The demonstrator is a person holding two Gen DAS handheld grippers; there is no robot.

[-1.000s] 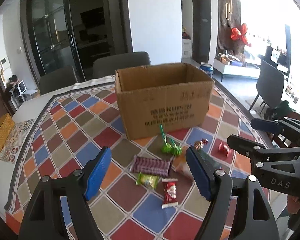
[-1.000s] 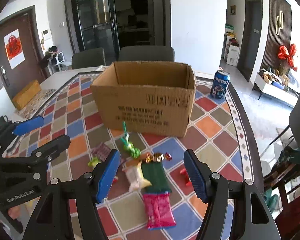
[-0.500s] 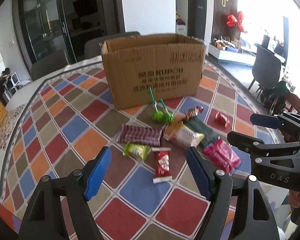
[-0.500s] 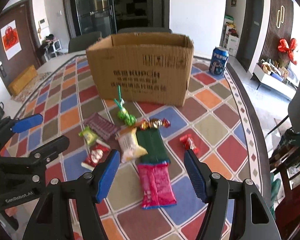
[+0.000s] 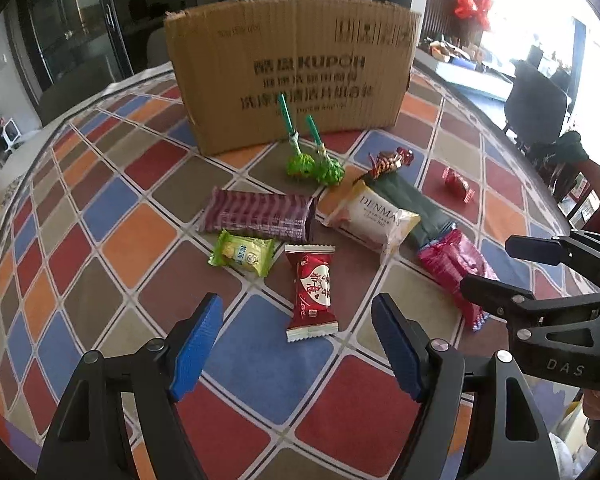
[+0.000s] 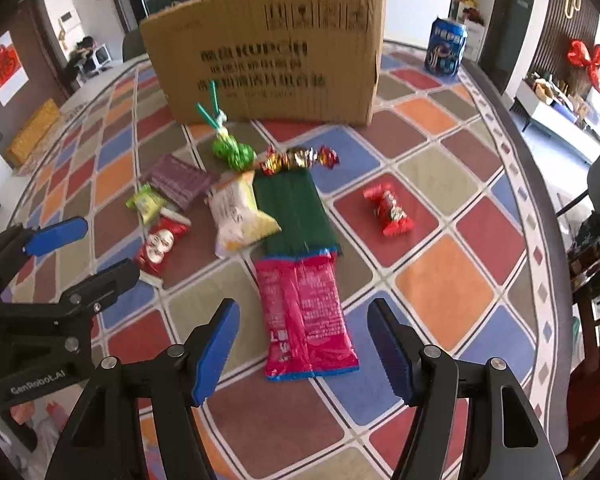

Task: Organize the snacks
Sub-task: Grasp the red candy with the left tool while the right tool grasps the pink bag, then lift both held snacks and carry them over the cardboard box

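Several snacks lie on the checkered tablecloth in front of an open cardboard box (image 5: pixel 292 64) (image 6: pixel 268 52). My left gripper (image 5: pixel 296 348) is open, low over the table, just short of a red snack packet (image 5: pixel 311 292). My right gripper (image 6: pixel 300 344) is open, its fingers on either side of the near end of a pink packet (image 6: pixel 306 312), above it. Also here: a purple bar (image 5: pixel 258 214), a small green packet (image 5: pixel 242 254), a white packet (image 5: pixel 374 216), a dark green packet (image 6: pixel 294 208), two green lollipops (image 5: pixel 314 164), a red candy (image 6: pixel 388 210).
A blue soda can (image 6: pixel 446 46) stands at the back right of the box. The table's rounded edge (image 6: pixel 540 216) runs along the right, with chairs beyond it. Each gripper shows at the side of the other's view: the right one (image 5: pixel 548 280), the left one (image 6: pixel 56 256).
Both grippers have come down and forward toward the snacks. The box and snacks now look bigger and closer. Both stay open; nothing was picked up.
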